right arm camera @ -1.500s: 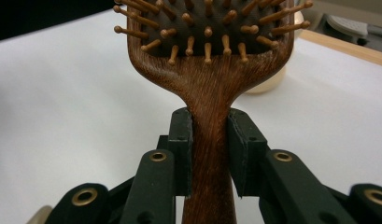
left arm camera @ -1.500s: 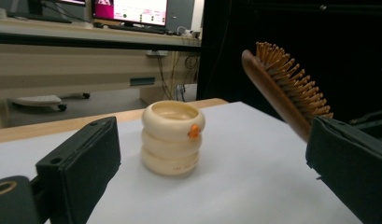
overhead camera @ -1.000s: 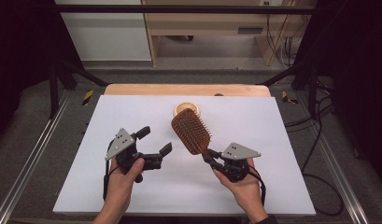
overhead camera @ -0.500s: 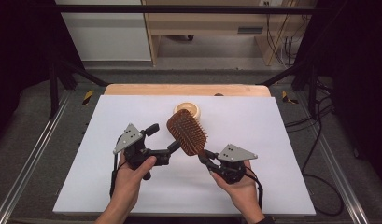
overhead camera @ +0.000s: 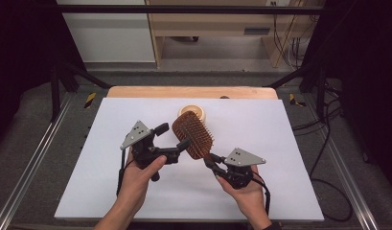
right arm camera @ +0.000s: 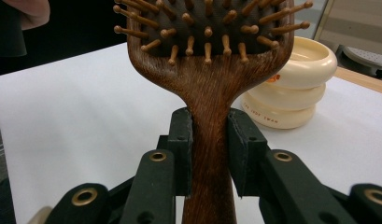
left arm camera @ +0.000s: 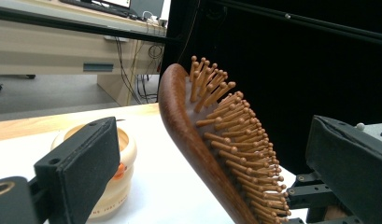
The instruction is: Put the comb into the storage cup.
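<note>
A wooden paddle hairbrush [overhead camera: 194, 134] is held up off the white table top [overhead camera: 280, 143], tilted with its bristle face turned partly toward the right gripper [overhead camera: 212, 164]. That gripper's two black jaws are closed on the brush's handle, one pad pressed against each side of the neck just below the head, as the right gripper view shows [right arm camera: 211, 154]. The left gripper [overhead camera: 174, 138] sits beside the brush on its other side with its jaws spread wide: in the left gripper view [left arm camera: 216, 177] the head of the brush stands between the two open pads, its curved wooden back facing one pad and its bristles the other, touching neither as far as can be seen. Just behind the brush, toward the far edge of the table, stands a cream-coloured round container [overhead camera: 192, 112] made of stacked rings, with small printed lettering too fine to read. Each gripper is carried in one of the person's hands, which reach in from the near edge of the table.
</note>
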